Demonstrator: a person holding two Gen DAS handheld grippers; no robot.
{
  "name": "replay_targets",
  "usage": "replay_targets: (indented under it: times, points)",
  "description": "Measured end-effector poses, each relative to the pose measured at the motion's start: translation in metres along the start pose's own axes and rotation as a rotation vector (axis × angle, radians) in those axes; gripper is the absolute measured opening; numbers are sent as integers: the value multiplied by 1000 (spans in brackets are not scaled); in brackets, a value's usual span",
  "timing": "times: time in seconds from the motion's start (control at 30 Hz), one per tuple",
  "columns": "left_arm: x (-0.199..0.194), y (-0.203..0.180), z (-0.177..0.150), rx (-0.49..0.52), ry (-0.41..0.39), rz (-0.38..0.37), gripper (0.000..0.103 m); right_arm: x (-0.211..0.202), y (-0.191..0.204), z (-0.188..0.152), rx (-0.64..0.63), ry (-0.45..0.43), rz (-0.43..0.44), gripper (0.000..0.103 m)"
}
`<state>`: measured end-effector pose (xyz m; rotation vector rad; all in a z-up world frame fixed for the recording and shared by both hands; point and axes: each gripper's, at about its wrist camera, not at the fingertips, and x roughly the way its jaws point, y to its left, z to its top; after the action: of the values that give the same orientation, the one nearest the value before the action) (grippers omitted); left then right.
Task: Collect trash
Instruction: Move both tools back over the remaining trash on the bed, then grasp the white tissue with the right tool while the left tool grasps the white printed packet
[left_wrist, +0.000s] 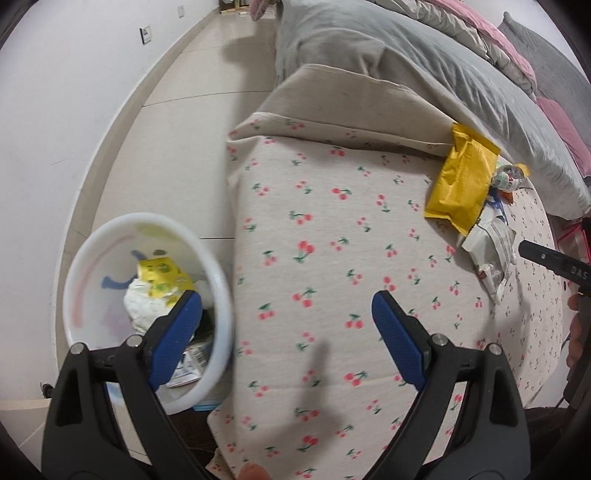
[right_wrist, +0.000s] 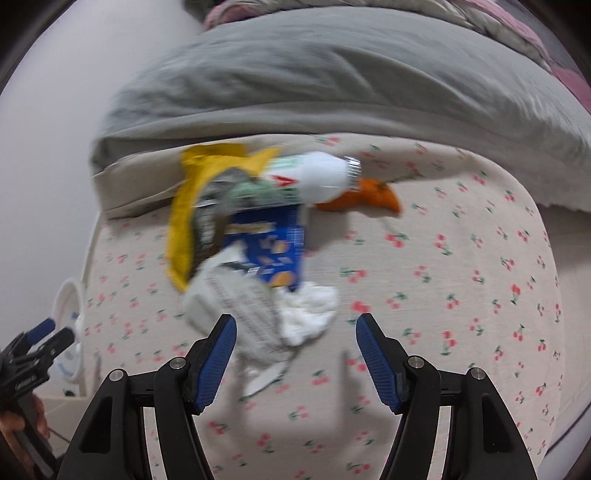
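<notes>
A heap of trash lies on the cherry-print bed sheet (right_wrist: 443, 295): a yellow wrapper (right_wrist: 184, 221), a blue snack packet (right_wrist: 273, 243), a white printed wrapper (right_wrist: 236, 306), a crumpled tissue (right_wrist: 310, 314), a white bottle (right_wrist: 317, 177) and an orange piece (right_wrist: 365, 199). My right gripper (right_wrist: 295, 325) hangs open just in front of the tissue, nothing between its pads. In the left wrist view my left gripper (left_wrist: 286, 306) is open and empty above the bed's edge, its left finger over the white bin (left_wrist: 88, 258). The bin holds tissue and a yellow wrapper (left_wrist: 162, 277). The yellow wrapper (left_wrist: 461, 184) sits far right.
A grey quilt (right_wrist: 332, 74) lies behind the trash, with pink bedding (left_wrist: 517, 55) beyond it. The bin stands on the tiled floor (left_wrist: 177, 129) between the bed and a white wall (left_wrist: 55, 110). A hand shows at the lower left of the right wrist view.
</notes>
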<state>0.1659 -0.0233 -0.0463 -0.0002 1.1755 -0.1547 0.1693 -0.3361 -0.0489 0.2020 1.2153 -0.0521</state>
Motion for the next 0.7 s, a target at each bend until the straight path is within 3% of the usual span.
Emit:
replay_targets:
  times: [0.27,0.47,0.6,0.7]
  points:
    - [11,-20,8,1,23,-25,93,16,-21,8,54,41,-8,66]
    - [19,-39,13,6,41,-58,93,27,-25,12,60,65,10,49]
    - [22,-55,14,13,47,-85,93,29,-17,11,20,66,43,21]
    - [23,-69,14,19,51,-120,93,24,-13,8,-14,60,24,15]
